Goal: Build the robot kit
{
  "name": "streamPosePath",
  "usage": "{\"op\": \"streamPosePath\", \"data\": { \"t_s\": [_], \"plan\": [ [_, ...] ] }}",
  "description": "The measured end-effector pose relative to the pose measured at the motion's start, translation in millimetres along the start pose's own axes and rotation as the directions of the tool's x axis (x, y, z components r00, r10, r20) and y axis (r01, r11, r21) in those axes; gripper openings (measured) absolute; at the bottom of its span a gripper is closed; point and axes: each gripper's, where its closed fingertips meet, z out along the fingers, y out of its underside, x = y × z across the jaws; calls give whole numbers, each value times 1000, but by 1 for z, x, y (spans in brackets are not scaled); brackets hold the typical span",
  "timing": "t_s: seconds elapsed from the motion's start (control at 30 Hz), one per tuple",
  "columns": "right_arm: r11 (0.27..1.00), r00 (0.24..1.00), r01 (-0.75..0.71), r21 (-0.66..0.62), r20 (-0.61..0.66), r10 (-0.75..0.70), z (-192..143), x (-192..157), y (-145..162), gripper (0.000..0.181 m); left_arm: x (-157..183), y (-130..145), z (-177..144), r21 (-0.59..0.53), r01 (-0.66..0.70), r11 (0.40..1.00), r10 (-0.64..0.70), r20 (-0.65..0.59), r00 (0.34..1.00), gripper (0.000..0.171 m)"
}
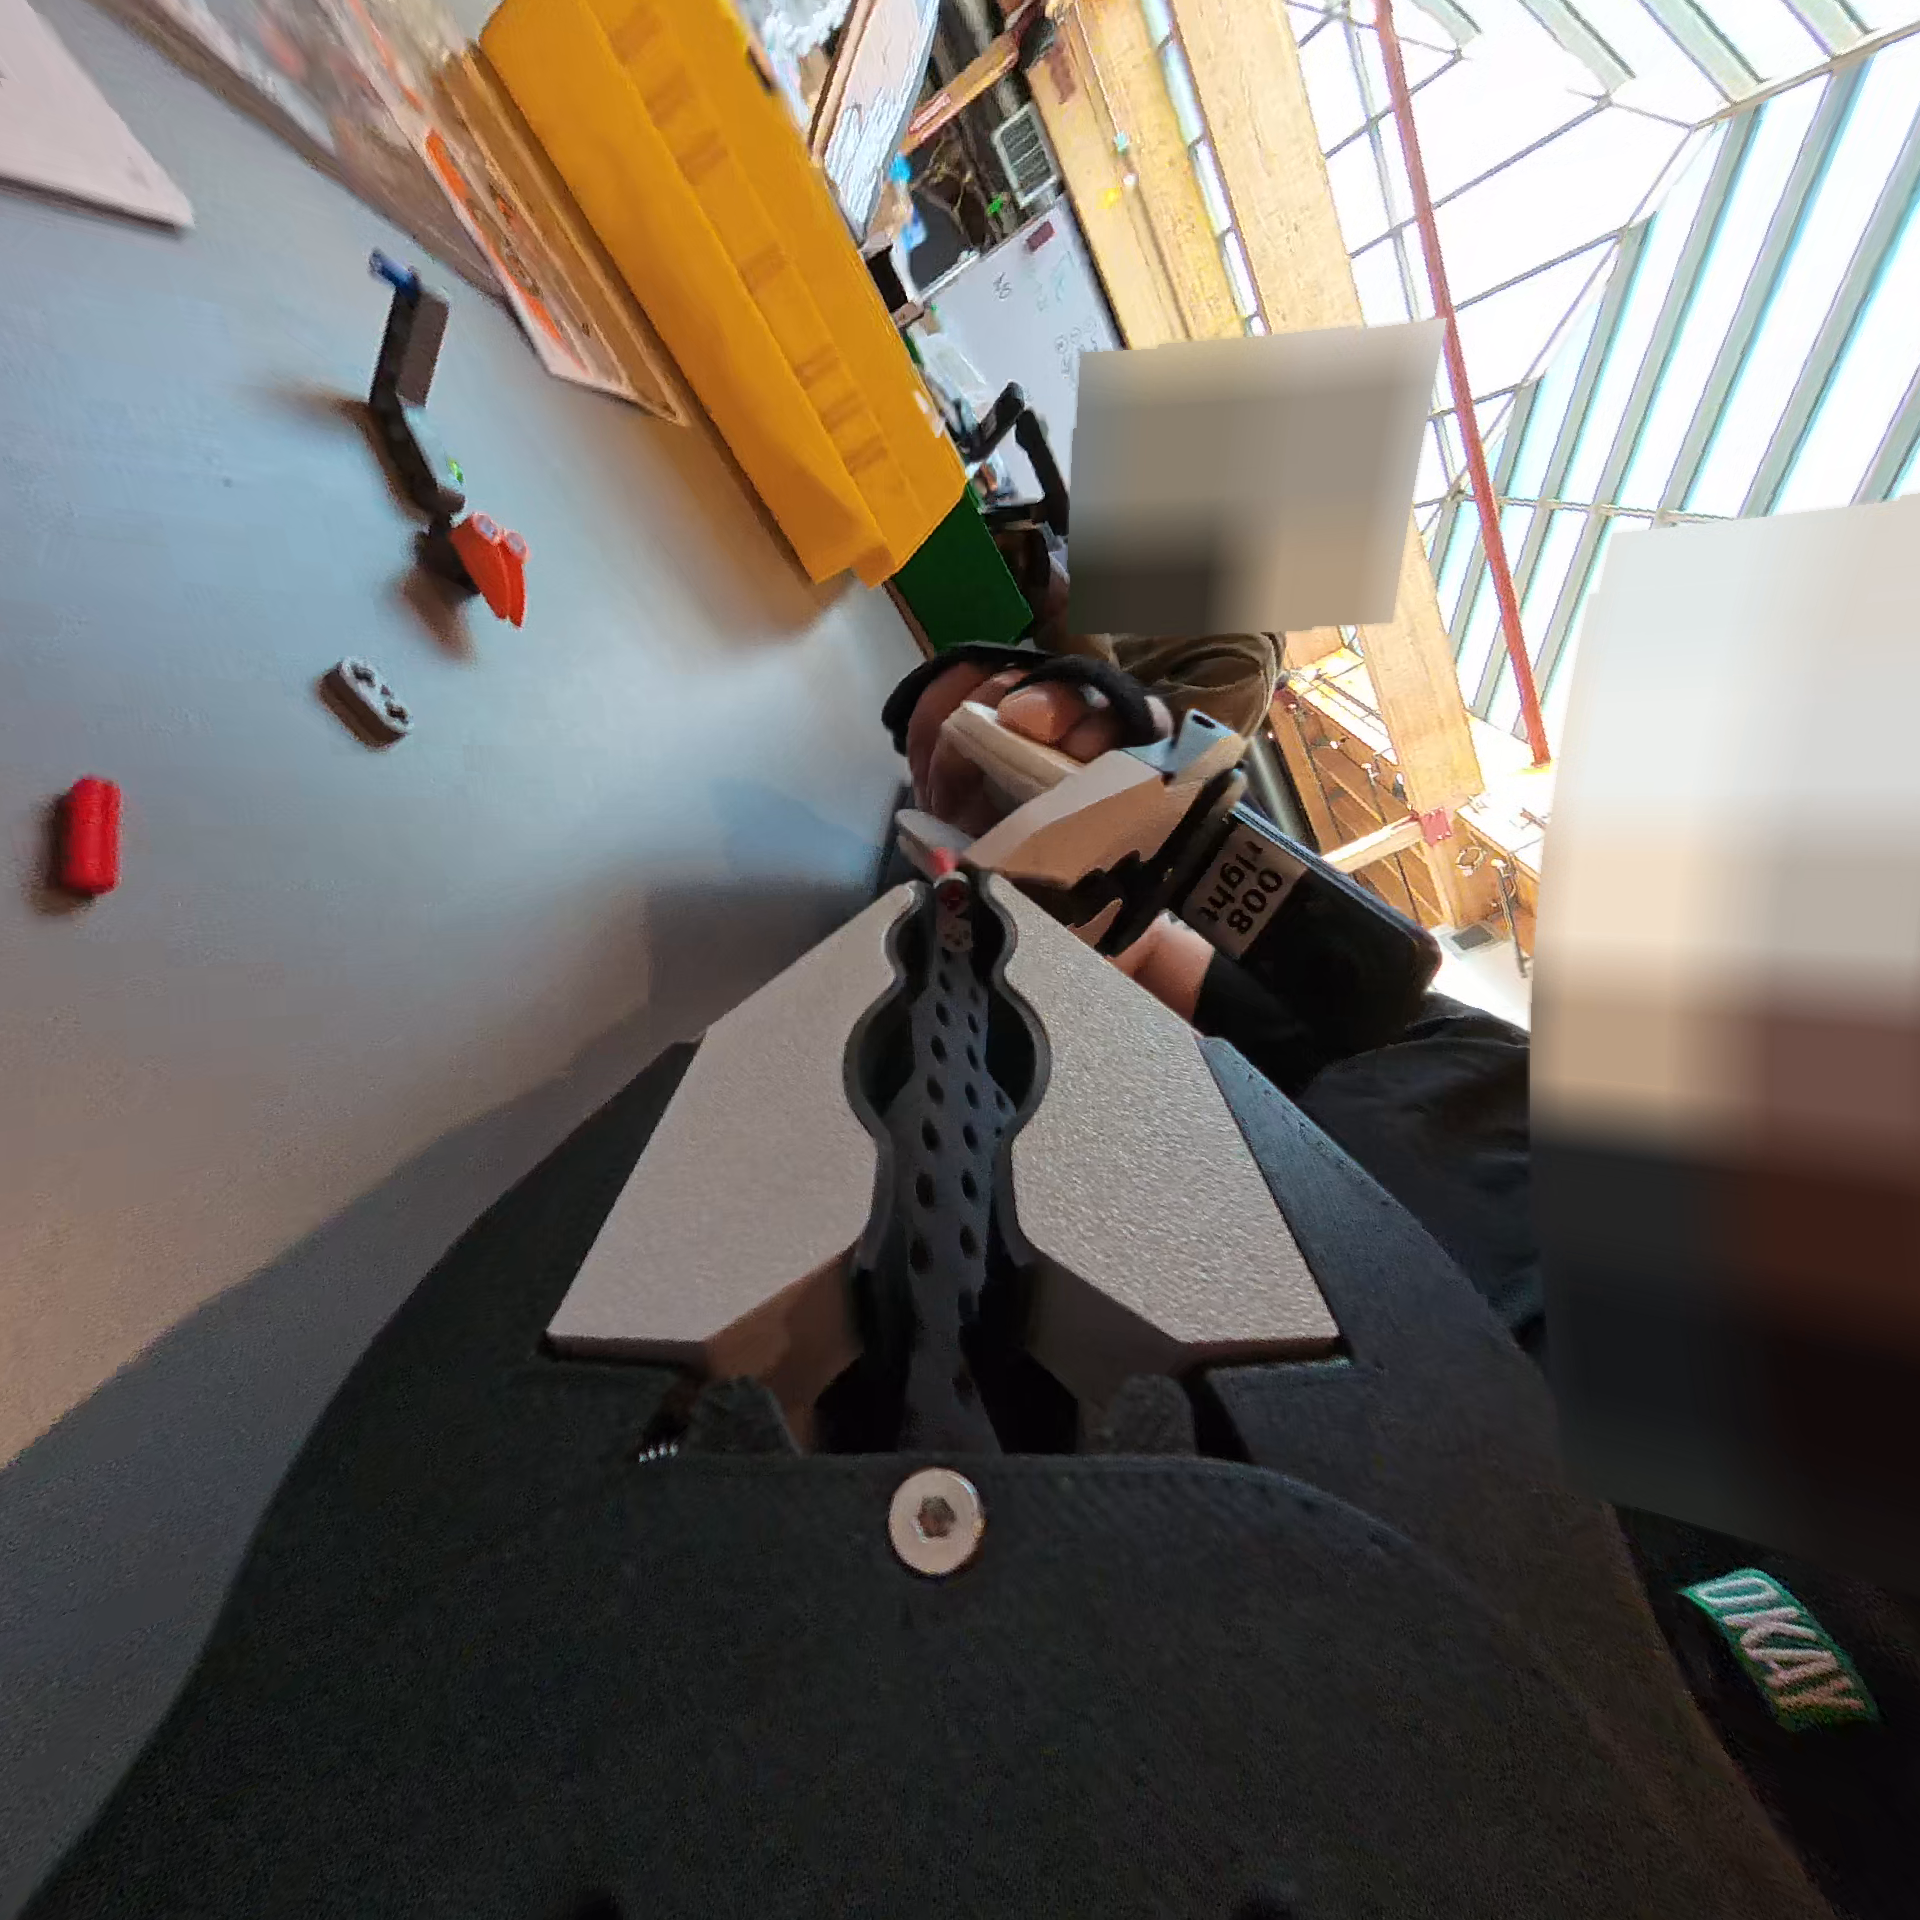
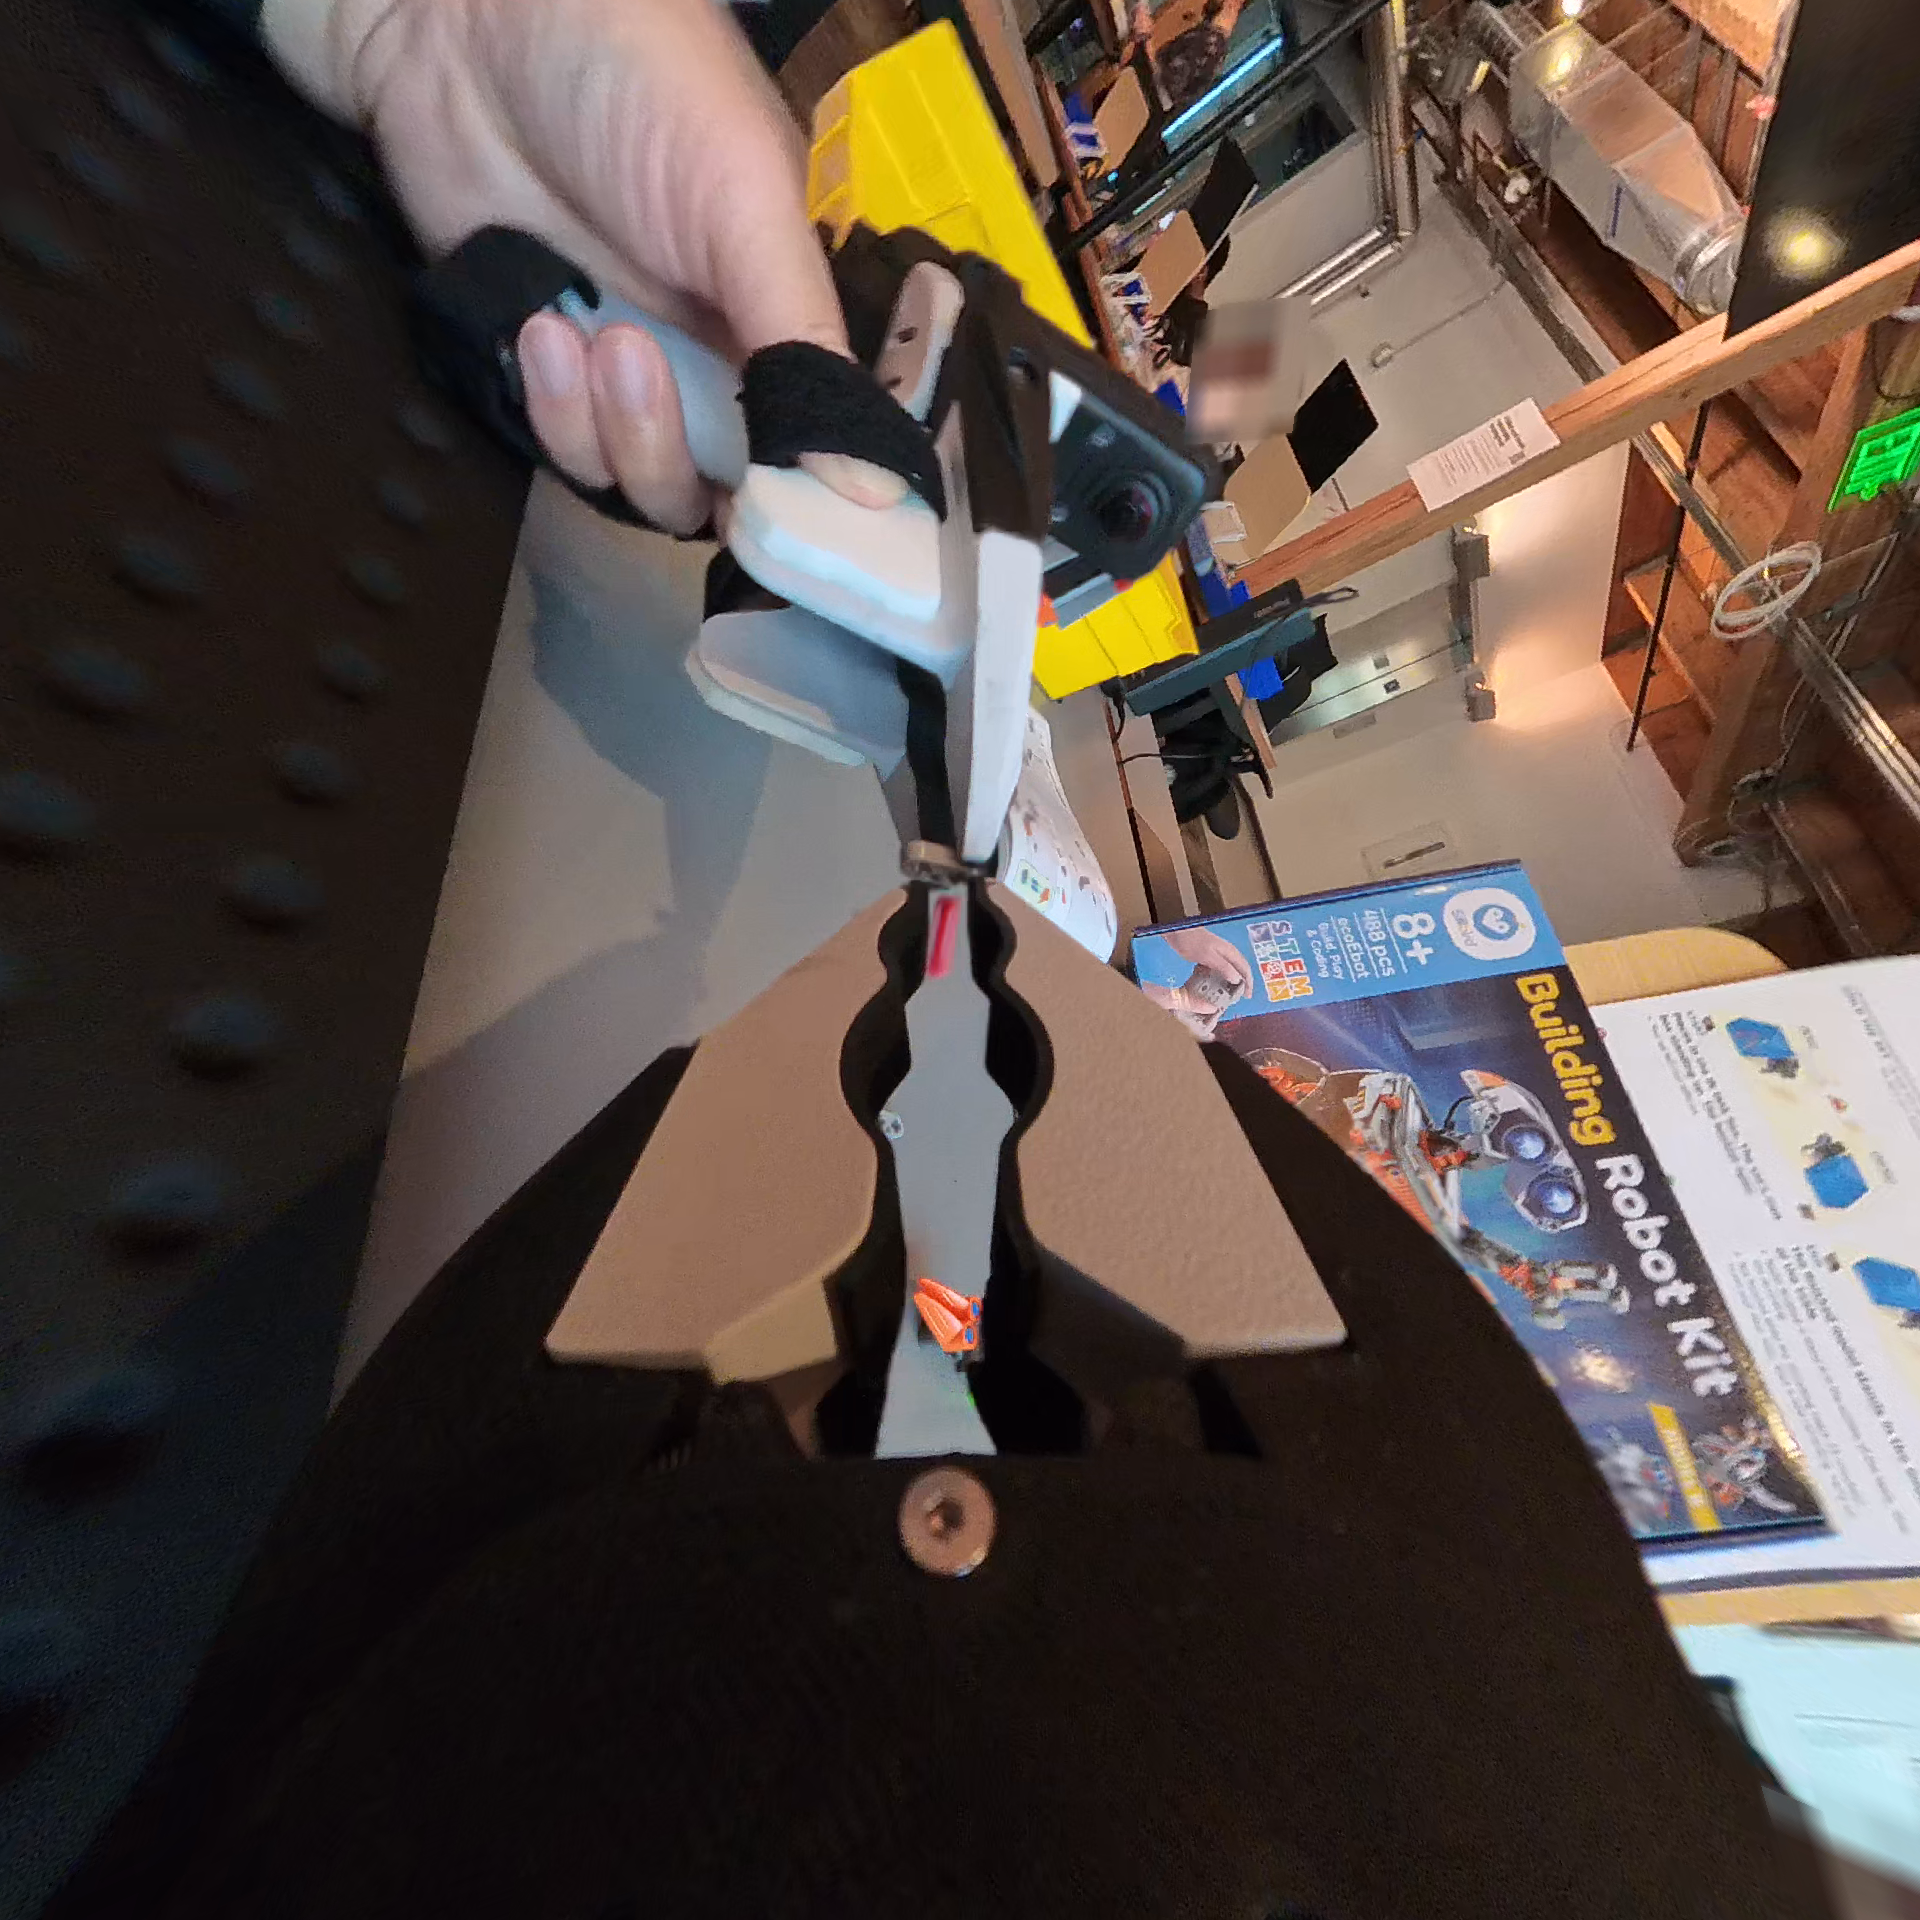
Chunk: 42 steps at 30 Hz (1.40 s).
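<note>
My left gripper (image 1: 951, 899) is shut on a small grey connector piece (image 2: 933, 860) at its fingertips. My right gripper (image 2: 943, 906) is shut on a thin red pin (image 2: 943, 937). The two grippers meet tip to tip above the grey table (image 1: 540, 790), with the red pin's end (image 1: 941, 862) at the grey piece. In the left wrist view the right gripper (image 1: 930, 842) comes in from the right, held by a hand. In the right wrist view the left gripper (image 2: 940, 857) comes down from above, also hand-held.
On the table lie a red cylinder piece (image 1: 88, 836), a small grey beam (image 1: 366, 703) and a black assembly with orange parts (image 1: 488, 566). Yellow bins (image 1: 748, 270) and a green bin (image 1: 961, 582) line the far edge. A blue kit box (image 2: 1455, 1195) and an instruction booklet (image 2: 1787, 1195) lie at the right. My left and right fingertips are right by each other.
</note>
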Motion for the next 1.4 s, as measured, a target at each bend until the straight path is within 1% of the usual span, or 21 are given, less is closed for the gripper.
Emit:
{"op": "streamPosePath", "data": {
  "t_s": [0.07, 0.13, 0.23, 0.27, 0.33, 0.4, 0.43, 0.5, 0.57, 0.6, 0.63, 0.7, 0.77, 0.83, 0.93, 0.97, 1.0, 1.1, 1.17, 1.3, 1.4],
  "plan": [
    [995, 996, -85, 48, -20, 86, -5, 10, -4, 14, 9, -5, -1, 33, -67, 997, 67, -16, 998, 4],
    [981, 986, -166, 98, -13, 169, -10, 17, -8, 16, 13, -11, -4, 68, -142, 988, 142, 11, 990, 4],
    [946, 954, -299, 126, 15, 299, -9, 23, -10, 22, 23, -24, -11, 159, -231, 960, 229, 33, 973, 5],
    [933, 940, -341, 116, 30, 340, -7, 22, -8, 20, 23, -27, -13, 175, -255, 951, 250, 52, 967, 5],
    [921, 923, -384, 70, 60, 380, -2, 18, 2, 16, 15, -27, -14, 161, -258, 953, 244, 100, 965, 5],
    [902, 902, -431, 4, 35, 430, 1, 23, 21, 13, 19, -27, -14, 170, -229, 959, 222, 57, 973, 5],
    [884, 884, -466, -30, 39, 467, 2, 24, 31, 13, 19, -28, -15, 177, -228, 957, 222, 57, 973, 5],
    [833, 827, -547, -84, 101, 554, 4, 17, 43, 11, 16, -29, -18, 182, -252, 951, 238, 93, 967, 5],
    [780, 765, -594, -197, 160, 623, 10, -1, 58, 12, 14, -32, -21, 195, -278, 941, 256, 131, 958, 4],
    [762, 750, -592, -262, 166, 640, 12, -8, 66, 16, 13, -33, -23, 206, -283, 937, 257, 141, 956, 4],
    [762, 752, -573, -303, 176, 636, 14, -14, 72, 18, 13, -35, -25, 220, -280, 934, 253, 143, 957, 5],
    [775, 765, -539, -329, 195, 614, 14, -22, 76, 17, 13, -37, -28, 244, -255, 936, 231, 126, 965, 4],
    [774, 759, -536, -338, 207, 617, 14, -24, 76, 17, 11, -36, -29, 248, -231, 941, 208, 117, 971, 5],
    [771, 743, -563, -297, 226, 629, 15, -22, 65, 18, 13, -35, -29, 244, -240, 940, 218, 114, 969, 5],
    [757, 702, -637, -144, 297, 647, 15, -14, 28, 26, 15, -33, -26, 228, -246, 942, 226, 107, 968, 5],
    [766, 716, -636, -92, 301, 630, 15, -10, 17, 28, 16, -31, -25, 217, -241, 946, 225, 96, 970, 5],
    [790, 752, -612, -44, 278, 598, 15, -4, 10, 32, 16, -28, -22, 201, -233, 952, 220, 83, 972, 4],
    [882, 875, -463, 91, 209, 438, 10, 5, -10, 35, 16, -17, -13, 132, -191, 973, 187, 42, 981, 5],
    [913, 920, -379, 153, 172, 353, 4, 7, -19, 33, 17, -8, -7, 77, -169, 983, 168, 17, 986, 5],
    [923, 929, -351, 159, 185, 322, -1, 3, -21, 16, 19, 3, 0, 10, -179, 984, 179, -1, 984, 5],
    [917, 917, -373, 143, 205, 342, -2, 2, -20, 16, 19, 3, 1, 9, -172, 985, 172, -11, 985, 5]
  ]
}}
